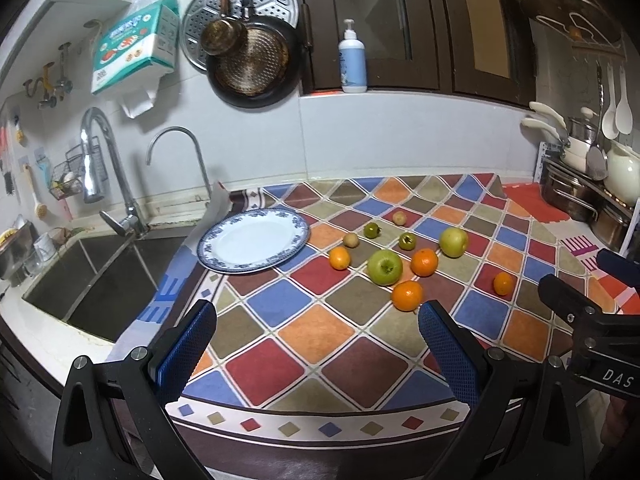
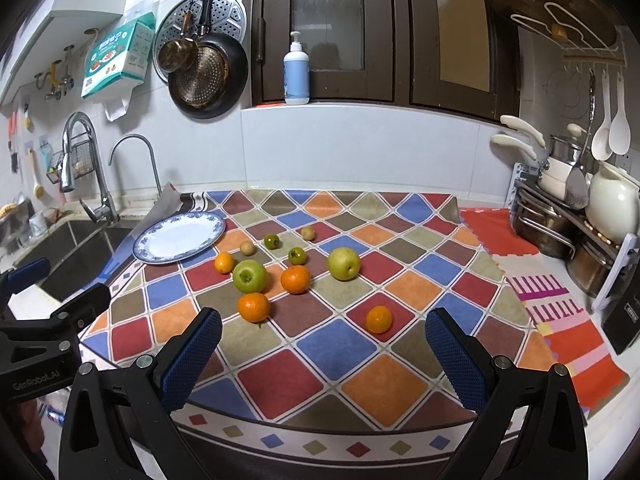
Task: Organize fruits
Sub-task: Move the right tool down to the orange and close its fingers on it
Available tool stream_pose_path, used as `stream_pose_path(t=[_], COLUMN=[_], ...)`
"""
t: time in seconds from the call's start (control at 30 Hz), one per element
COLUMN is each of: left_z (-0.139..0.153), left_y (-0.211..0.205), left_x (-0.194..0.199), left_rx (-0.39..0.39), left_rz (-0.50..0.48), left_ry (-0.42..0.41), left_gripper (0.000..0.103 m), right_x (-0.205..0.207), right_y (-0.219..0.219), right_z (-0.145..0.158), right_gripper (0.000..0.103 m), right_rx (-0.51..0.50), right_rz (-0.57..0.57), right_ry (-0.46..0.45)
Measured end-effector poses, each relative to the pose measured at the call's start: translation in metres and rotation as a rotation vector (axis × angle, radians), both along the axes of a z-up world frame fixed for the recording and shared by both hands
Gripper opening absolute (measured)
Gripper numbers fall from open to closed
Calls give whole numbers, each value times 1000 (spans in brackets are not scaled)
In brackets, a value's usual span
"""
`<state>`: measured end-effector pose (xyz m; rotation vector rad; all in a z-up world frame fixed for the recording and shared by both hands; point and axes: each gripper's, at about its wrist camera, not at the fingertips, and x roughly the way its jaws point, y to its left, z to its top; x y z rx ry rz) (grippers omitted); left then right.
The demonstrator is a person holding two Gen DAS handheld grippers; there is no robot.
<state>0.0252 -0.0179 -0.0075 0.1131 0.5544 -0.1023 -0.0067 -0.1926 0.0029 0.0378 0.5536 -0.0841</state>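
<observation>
The fruit lies loose on the checked cloth (image 2: 400,292), none of it on the plate (image 2: 152,254) yet: a green apple (image 2: 249,276) almost touching an orange (image 2: 254,307) in front of it, a second orange (image 2: 295,279) just to its right, a yellow-green apple (image 2: 343,263) beyond that, a small orange (image 2: 224,262) nearest the plate, another small orange (image 2: 379,319) off on its own toward the right, two small dark-green fruits (image 2: 297,255) and two small brownish ones (image 2: 247,247) at the back. The blue-rimmed plate sits at the cloth's left corner, its far edge close to the sink (image 1: 100,280). Both claws hang above the near edge of the cloth with their blue pads wide apart and nothing between them, the left gripper (image 1: 316,344) nearer the plate, the right gripper (image 2: 324,348) facing the lone small orange. The main risk, as I judge it, is rolling: every piece is round, so a pad that lands off-centre will likely nudge it away, and the clustered apple and oranges may knock one another. Anything pushed leftward could run past the plate and drop into the sink. The plate is shallow, so fruit released from any height may roll straight off. The cloth looks rumpled at the back, and dragging a pad across it could shift everything at once. The two tools are near each other and might collide if both reach for the middle cluster.
</observation>
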Motion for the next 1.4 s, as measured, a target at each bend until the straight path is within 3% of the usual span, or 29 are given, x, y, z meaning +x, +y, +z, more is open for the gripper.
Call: stream_pose_path(t=[0.9,1.1,1.4], left_z=[-56,-72,-90], left_y=[-64,-77,-88], left_x=[94,113,129], left_rx=[47,46,28], left_rz=[-136,-143,-169], left_ry=[151,181,239], left_gripper=[95,90,77], right_x=[80,98,118], right_y=[-44,-58,-76], right_z=[-63,-82,-107], right_gripper=[97,92,75], right_rx=[-5,23,135], right_rz=[-31,-49,-54], right_ry=[158,196,289])
